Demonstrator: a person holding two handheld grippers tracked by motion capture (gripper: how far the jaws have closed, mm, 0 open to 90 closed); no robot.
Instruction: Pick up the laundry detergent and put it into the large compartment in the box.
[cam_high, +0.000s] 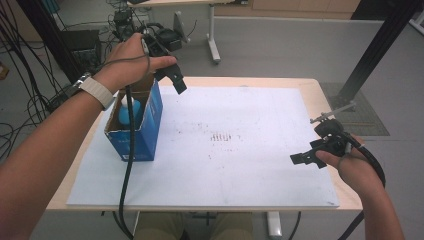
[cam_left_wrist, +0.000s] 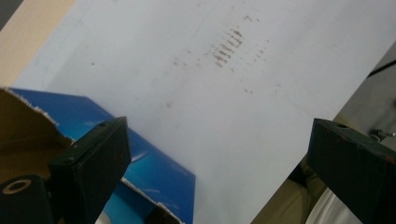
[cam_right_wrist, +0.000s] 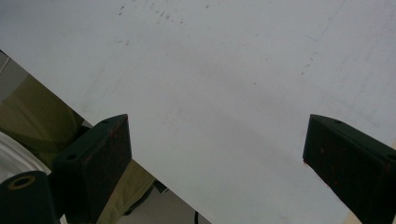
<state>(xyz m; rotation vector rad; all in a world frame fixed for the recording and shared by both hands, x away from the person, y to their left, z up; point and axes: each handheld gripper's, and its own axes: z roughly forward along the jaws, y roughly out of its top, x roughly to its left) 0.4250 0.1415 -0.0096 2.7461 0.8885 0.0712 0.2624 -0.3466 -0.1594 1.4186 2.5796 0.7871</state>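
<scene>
My left gripper (cam_high: 172, 75) hangs in the air above the open blue cardboard box (cam_high: 145, 127), with its jaws wide apart and nothing between them. The box stands upright on the white sheet (cam_high: 240, 150) near the left edge of the light wooden table (cam_high: 320, 95). Inside it I see a white bottle with a light blue cap (cam_high: 127, 112). My right gripper (cam_high: 307, 157) is low over the right side of the sheet, well apart from the box, jaws also spread and empty.

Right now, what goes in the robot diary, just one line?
left hand-held gripper: open, above blue box | right hand-held gripper: open, empty | bottle: inside box
</scene>
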